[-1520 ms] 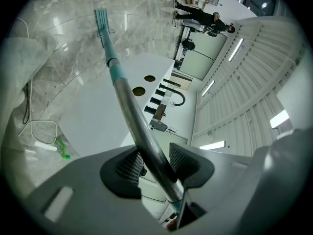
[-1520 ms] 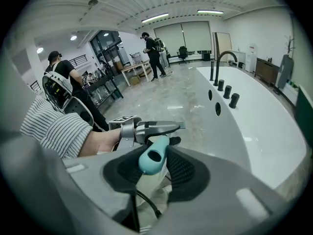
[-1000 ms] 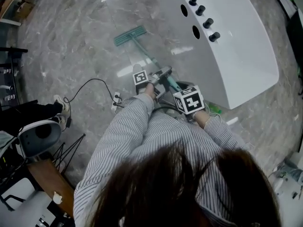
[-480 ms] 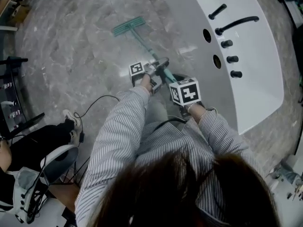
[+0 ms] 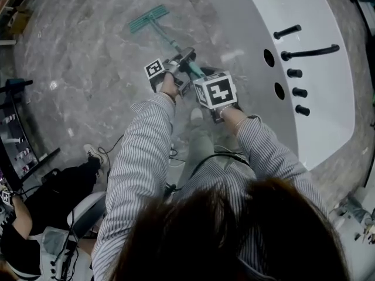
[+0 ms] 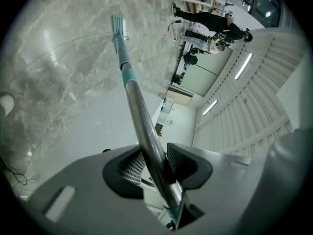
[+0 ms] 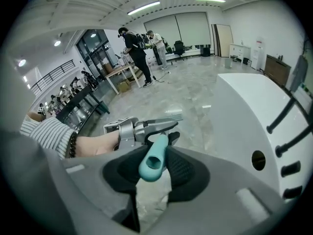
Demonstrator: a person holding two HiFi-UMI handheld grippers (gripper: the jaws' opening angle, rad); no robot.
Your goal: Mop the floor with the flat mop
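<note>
The flat mop has a teal head (image 5: 148,18) lying on the grey marble floor ahead of me, with a metal and teal pole (image 5: 169,41) slanting back to my hands. My left gripper (image 5: 177,63) is shut on the metal pole (image 6: 142,126), lower down the shaft. My right gripper (image 5: 202,78) is shut on the teal handle end (image 7: 153,159), which sticks out between its jaws. In the left gripper view the mop head (image 6: 118,27) lies far down the pole on the floor. The left gripper (image 7: 146,127) shows just beyond the handle in the right gripper view.
A large white curved fixture (image 5: 328,81) with black knobs and bars fills the right side. A seated person in black (image 5: 64,186) and cables (image 5: 117,142) are at my left. Desks and standing people (image 7: 134,48) are far across the hall.
The mop head has slid up and to the left in the head view. Both grippers, still shut on the pole, have shifted left with it, and the white fixture has drifted down the right side.
</note>
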